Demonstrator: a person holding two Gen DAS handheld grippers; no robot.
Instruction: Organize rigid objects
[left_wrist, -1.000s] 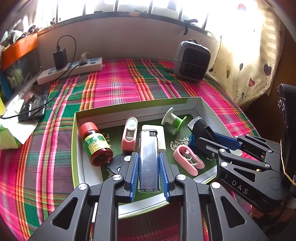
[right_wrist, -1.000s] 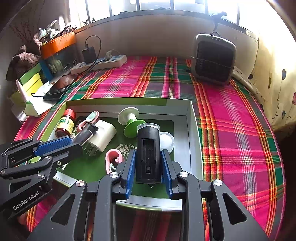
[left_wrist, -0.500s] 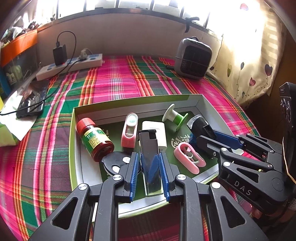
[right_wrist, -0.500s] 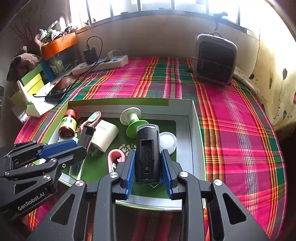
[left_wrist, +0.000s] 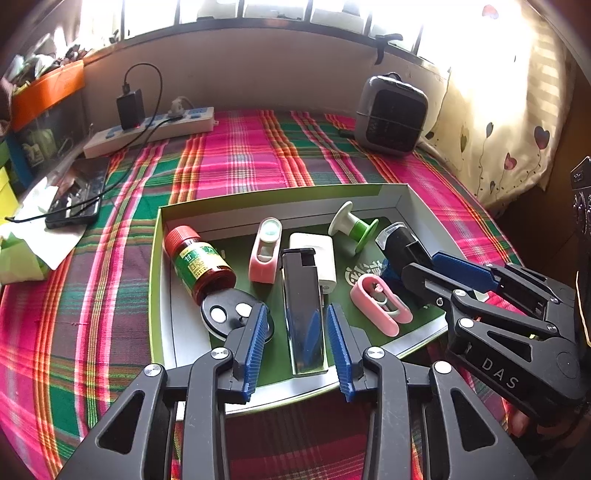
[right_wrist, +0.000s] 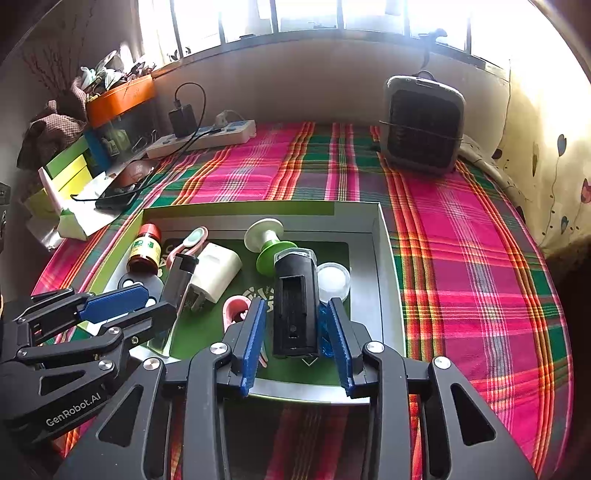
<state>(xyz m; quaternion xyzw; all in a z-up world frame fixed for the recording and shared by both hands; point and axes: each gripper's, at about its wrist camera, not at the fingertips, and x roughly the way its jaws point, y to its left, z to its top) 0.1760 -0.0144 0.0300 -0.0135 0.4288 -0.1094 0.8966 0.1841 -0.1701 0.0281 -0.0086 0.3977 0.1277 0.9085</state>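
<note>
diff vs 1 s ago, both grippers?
Left gripper opened, letting go of the silver lighter, which now lies in the tray. Right gripper opened off the black stamp-like block, also lying there. Bottle, spool, clips unmoved.

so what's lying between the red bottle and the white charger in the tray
A pink clip lies between the red bottle and the white charger, lengthwise on the tray floor. The left wrist view shows it best.
</note>
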